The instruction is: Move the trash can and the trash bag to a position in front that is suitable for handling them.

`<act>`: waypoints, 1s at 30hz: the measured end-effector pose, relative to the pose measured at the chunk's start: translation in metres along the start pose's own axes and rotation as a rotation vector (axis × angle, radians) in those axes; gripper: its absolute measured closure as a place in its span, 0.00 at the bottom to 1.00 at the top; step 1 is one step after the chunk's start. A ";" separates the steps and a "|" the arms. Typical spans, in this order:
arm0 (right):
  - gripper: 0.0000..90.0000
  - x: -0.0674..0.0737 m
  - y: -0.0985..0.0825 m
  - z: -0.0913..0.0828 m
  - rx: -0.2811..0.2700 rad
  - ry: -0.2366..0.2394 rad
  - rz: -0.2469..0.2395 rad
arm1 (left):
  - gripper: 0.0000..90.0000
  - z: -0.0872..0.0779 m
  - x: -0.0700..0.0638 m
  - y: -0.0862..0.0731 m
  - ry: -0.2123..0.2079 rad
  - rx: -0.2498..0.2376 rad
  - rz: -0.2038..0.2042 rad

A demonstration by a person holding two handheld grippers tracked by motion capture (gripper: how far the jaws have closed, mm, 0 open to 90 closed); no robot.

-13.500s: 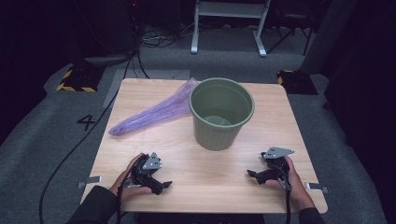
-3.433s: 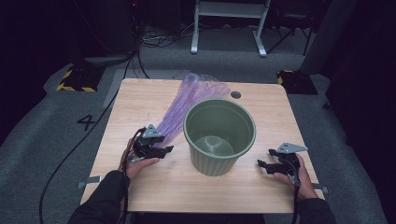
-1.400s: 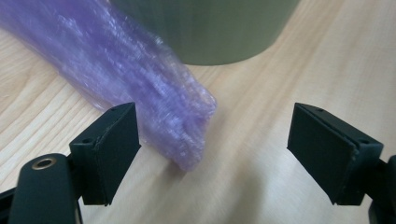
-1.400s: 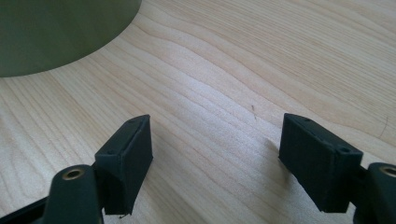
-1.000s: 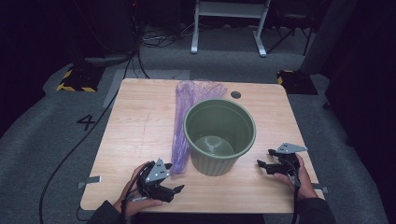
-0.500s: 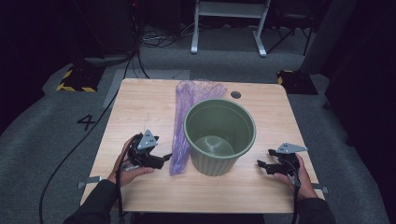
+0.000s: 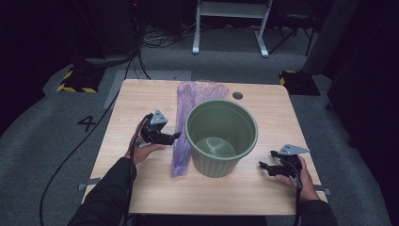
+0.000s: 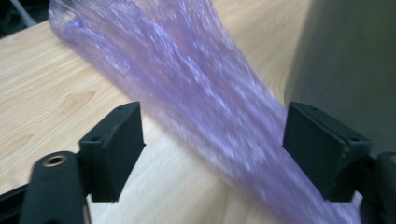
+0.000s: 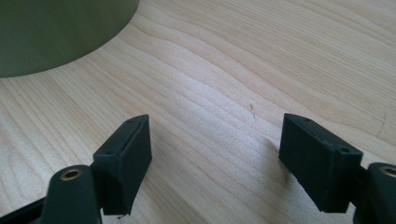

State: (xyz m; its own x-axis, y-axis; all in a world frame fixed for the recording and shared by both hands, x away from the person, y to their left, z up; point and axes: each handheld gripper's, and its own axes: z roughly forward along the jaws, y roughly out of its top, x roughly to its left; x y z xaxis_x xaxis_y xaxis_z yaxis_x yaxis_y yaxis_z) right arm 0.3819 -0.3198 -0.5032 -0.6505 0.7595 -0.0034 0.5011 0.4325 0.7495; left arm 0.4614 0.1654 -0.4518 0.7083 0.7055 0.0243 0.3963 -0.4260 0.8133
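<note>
The purple bag (image 7: 184,127) lies flat on the desk (image 7: 141,99) like a long strip. Its wide end points to the far edge, and its thin end points to the near edge. It lies just beside the green bin (image 7: 221,137), on its left. Your left gripper (image 7: 175,137) points at the bag, jaws apart and just closing a little, with the bag between them but not pinched. Your right gripper (image 7: 261,166) rests near the near right corner, jaws apart over bare wood.
</note>
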 end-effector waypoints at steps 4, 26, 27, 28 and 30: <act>0.28 0.000 0.000 0.000 0.000 0.000 0.000 | 0.22 0.017 0.002 0.008 0.064 0.016 0.008; 0.28 0.000 0.000 0.000 0.000 -0.001 0.000 | 0.18 0.089 0.022 0.008 0.029 0.188 -0.174; 0.28 0.000 0.000 0.000 -0.001 -0.001 0.000 | 0.18 0.089 0.020 0.008 0.030 0.191 -0.167; 0.28 0.000 0.000 0.000 -0.001 -0.001 0.000 | 0.18 0.089 0.019 0.008 0.027 0.195 -0.161; 0.28 0.000 0.000 0.000 -0.001 0.000 0.001 | 0.18 0.090 0.018 0.009 0.033 0.195 -0.158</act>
State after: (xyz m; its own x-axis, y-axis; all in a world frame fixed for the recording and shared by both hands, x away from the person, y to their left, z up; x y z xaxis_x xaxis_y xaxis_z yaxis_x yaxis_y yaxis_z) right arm 0.3813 -0.3200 -0.5032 -0.6502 0.7598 -0.0029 0.5011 0.4317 0.7500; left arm 0.5298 0.1234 -0.4965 0.6110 0.7883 -0.0726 0.6079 -0.4085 0.6809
